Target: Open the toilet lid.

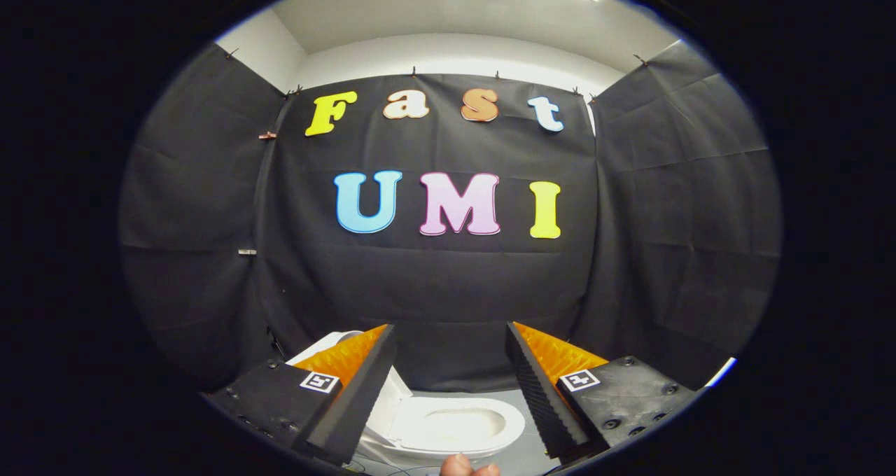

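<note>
Gripper fingers stood spread wide, holding nothing, above the white toilet, whose lid was raised behind the left finger; fingertips of a hand showed below.

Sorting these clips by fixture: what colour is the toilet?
White, seen in the gripper view: the toilet sits between the open gripper's fingers.

black cloth wall, white ceiling
</note>
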{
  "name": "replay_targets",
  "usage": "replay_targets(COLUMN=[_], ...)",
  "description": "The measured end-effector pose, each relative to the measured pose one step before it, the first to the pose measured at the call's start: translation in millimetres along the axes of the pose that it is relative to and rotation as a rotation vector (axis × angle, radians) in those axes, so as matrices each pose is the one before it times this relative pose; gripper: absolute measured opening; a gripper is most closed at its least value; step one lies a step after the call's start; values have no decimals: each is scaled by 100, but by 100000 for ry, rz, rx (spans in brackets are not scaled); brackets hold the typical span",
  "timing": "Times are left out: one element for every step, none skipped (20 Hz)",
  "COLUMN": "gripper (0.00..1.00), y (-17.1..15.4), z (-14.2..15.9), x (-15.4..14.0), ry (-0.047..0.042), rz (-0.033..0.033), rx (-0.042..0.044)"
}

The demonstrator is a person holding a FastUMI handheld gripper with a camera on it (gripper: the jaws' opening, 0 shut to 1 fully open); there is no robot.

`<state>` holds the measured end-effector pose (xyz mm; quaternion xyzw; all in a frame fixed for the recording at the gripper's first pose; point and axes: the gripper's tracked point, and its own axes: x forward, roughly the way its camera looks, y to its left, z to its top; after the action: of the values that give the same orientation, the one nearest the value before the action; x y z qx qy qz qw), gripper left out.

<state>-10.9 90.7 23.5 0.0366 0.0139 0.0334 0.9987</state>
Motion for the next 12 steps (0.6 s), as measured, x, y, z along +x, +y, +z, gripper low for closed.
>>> replay_targets(gripper=[98, 98, 99, 98, 98, 98, 98, 98, 99, 99, 99, 99], y=[-722, -619, -488, -338, -303, -450, -284, -86, 114, 200, 108, 61], z=[232, 89, 24, -55, -65, -57, 146, 138, 117, 172, -23, -2], x=[-122, -236, -167, -78, -94, -36, 23, -44, -70, -61, -15, 19], ry=[-652, -835, -473, -283, -284, -212, -756, -446, -456, -421, -245, -174], rz=[-926, -870, -631, -270, -202, -668, -446, -91, 333, 474, 249, 39], rx=[686, 768, 904, 814, 379, -77, -228, -221, -203, -407, -537, -837])
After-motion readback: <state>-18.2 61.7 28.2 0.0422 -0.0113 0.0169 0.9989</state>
